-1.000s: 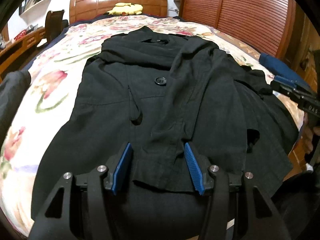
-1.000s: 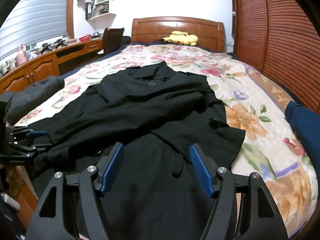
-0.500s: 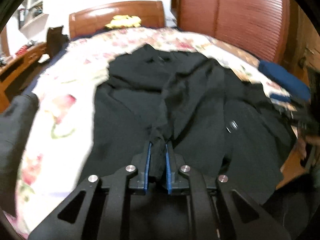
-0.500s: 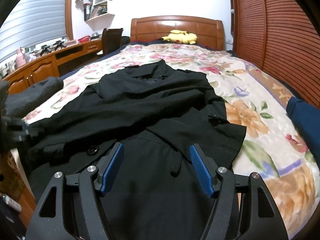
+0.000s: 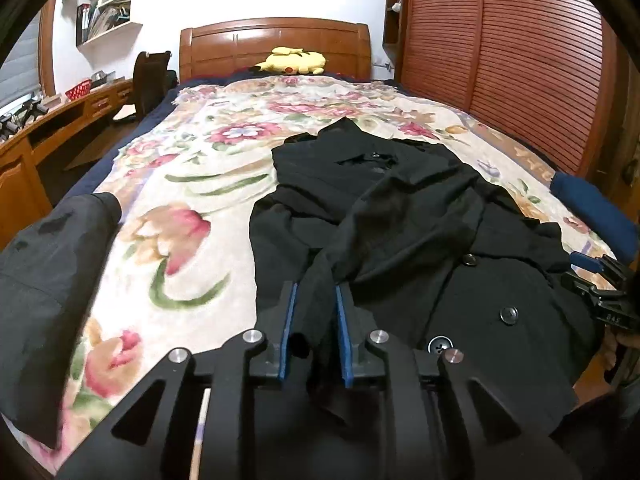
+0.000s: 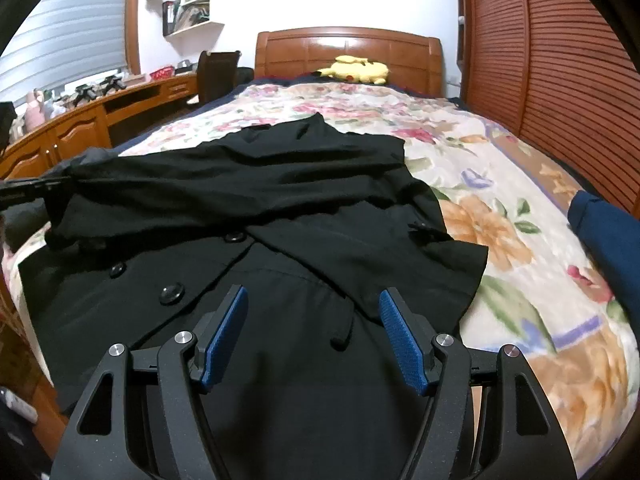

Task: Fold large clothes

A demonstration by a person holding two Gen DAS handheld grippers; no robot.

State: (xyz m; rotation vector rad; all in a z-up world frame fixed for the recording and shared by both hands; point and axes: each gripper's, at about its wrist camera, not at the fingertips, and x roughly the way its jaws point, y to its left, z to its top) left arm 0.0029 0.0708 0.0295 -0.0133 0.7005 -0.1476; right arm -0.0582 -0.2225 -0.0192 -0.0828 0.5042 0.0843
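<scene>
Black coat (image 5: 420,240) spread on the floral bed (image 5: 180,208), sleeve now lifted off the body. Left claw (image 5: 314,320) clenched on that sleeve a second after standing open, jaws easing slightly. Right claw (image 6: 312,332) released, hovering over the hem. Sleeve fold underway.

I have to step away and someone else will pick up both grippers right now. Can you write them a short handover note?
Left gripper: clamped on a bunch of the black coat, a sleeve by the look of it, lifted and drawn across the body; its jaws are easing open slightly, fabric between the pads.
Right gripper: open, empty, hovering over the coat's lower front.
Coat lies collar toward the headboard on the floral bedspread, buttons facing up.
Done: one sleeve partly folded inward.
Left: lay that sleeve flat, fold the sides in, then fold the length up, probably.
</scene>
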